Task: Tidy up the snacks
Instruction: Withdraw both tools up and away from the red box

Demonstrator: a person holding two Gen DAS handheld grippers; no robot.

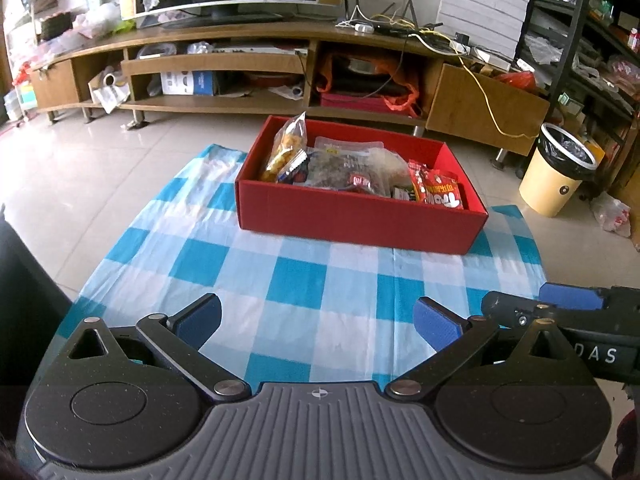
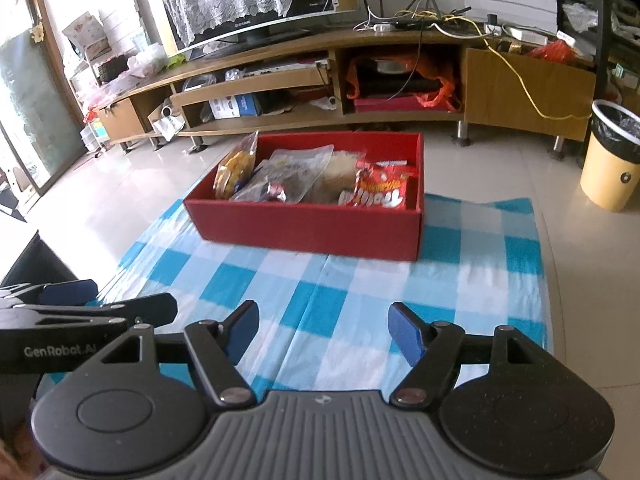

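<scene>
Item: red cardboard box (image 1: 360,216) of packeted snacks (image 1: 438,190), far on the blue-checked cloth (image 1: 280,280). Left gripper (image 1: 318,322) and right gripper (image 2: 322,334): apart, empty. Risk: clutter snagging fingers, tipping packets.

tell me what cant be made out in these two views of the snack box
- Bottom of the red box: both views, buried under the packets.
- Print on the red packet: too small in the left wrist view, blurred in the right.
- Packets under the clear bag: right wrist view, covered by it.
- Right gripper: only one finger tip shows in the left wrist view, frame edge cuts the rest.
</scene>
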